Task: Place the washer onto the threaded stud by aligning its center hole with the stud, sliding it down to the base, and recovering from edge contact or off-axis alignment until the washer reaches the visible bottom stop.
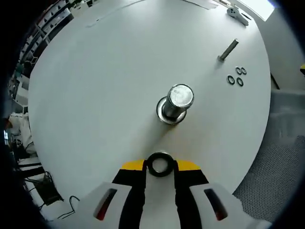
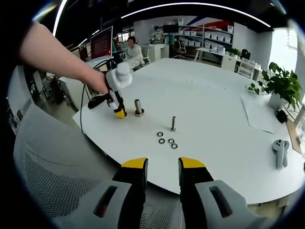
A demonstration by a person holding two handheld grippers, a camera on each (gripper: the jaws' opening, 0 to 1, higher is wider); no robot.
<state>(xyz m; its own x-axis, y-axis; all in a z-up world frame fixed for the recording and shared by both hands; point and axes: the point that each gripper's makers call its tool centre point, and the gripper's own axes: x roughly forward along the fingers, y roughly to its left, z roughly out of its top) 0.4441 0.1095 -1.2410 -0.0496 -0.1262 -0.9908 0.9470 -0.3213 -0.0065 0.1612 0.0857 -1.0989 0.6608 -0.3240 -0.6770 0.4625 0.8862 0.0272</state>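
Left gripper view: the left gripper (image 1: 160, 168) points down at the white table (image 1: 95, 86), its yellow-tipped jaws closed on the washer (image 1: 160, 164), which sits flat between the tips with its centre hole open to the camera.
Stud: the large threaded stud (image 1: 175, 103) stands upright on a round base just beyond the washer, apart from it; its bright top face shows nearly end-on.
Washer position: near side of the stud, not yet over its axis, not touching it.
Far objects: a smaller stud (image 1: 228, 49) stands further off to the right, with three spare washers (image 1: 236, 77) lying flat beside it; a controller (image 1: 238, 14) lies at the table's far edge.
Right gripper view: the right gripper (image 2: 163, 175) hangs off the near edge of the table with a narrow gap between its jaws and nothing in them; a person's hand (image 2: 97, 82) carries the left gripper (image 2: 117, 110) just beside the large stud (image 2: 138, 107).
Risk, edge contact: if the washer travels forward off-axis, its rim would likely land on the stud's top face and tilt instead of dropping over.
Risk, grip: the jaws hold only the washer's outer edge, so a knock could twist it or let it slip out.
Risk, jamming: a tilted washer may bind on the threads before the bottom stop.
Risk, stud: a sideways push might shift the stud on its base.
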